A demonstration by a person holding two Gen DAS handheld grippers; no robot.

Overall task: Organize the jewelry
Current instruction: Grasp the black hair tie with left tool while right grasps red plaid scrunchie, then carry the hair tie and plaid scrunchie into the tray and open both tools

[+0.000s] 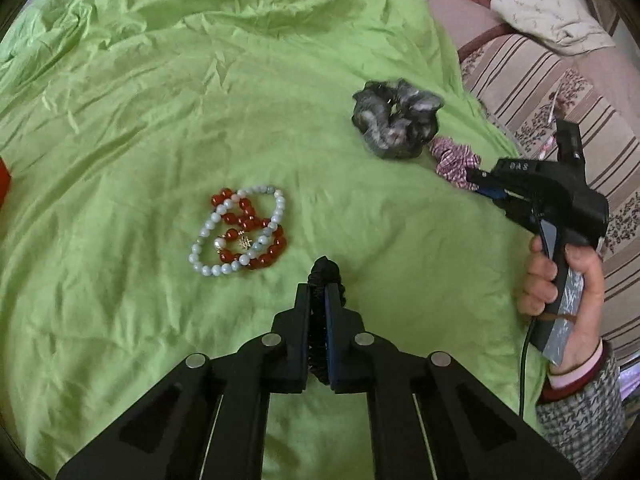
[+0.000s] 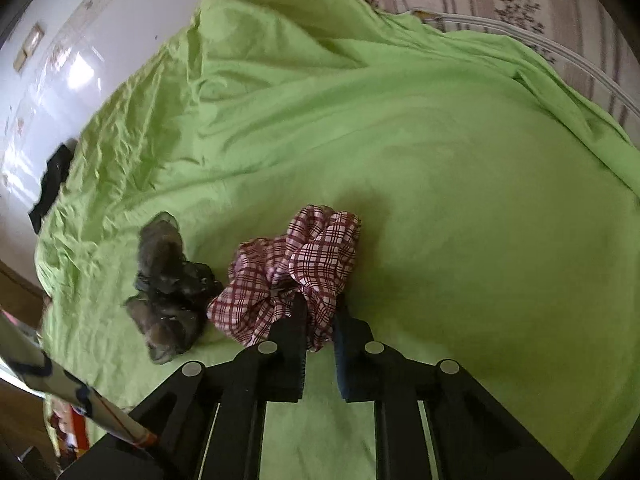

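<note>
My left gripper (image 1: 319, 292) is shut on a black hair tie (image 1: 326, 270) and holds it above the green sheet (image 1: 160, 100). A red bead bracelet (image 1: 256, 228) and a pale green-white bead bracelet (image 1: 208, 236) lie overlapped just ahead to the left. A grey scrunchie (image 1: 396, 120) lies farther right, and also shows in the right wrist view (image 2: 168, 288). My right gripper (image 2: 320, 312) grips an edge of the red plaid scrunchie (image 2: 288, 272), which rests on the sheet next to the grey one. The right gripper also shows in the left wrist view (image 1: 476, 180).
A striped floral bed cover (image 1: 560, 92) borders the green sheet (image 2: 440, 160) on the right, with a white patterned cloth (image 1: 548, 12) on it. A red object (image 1: 4, 180) sits at the left edge. A dark item (image 2: 52, 184) lies at the sheet's far edge.
</note>
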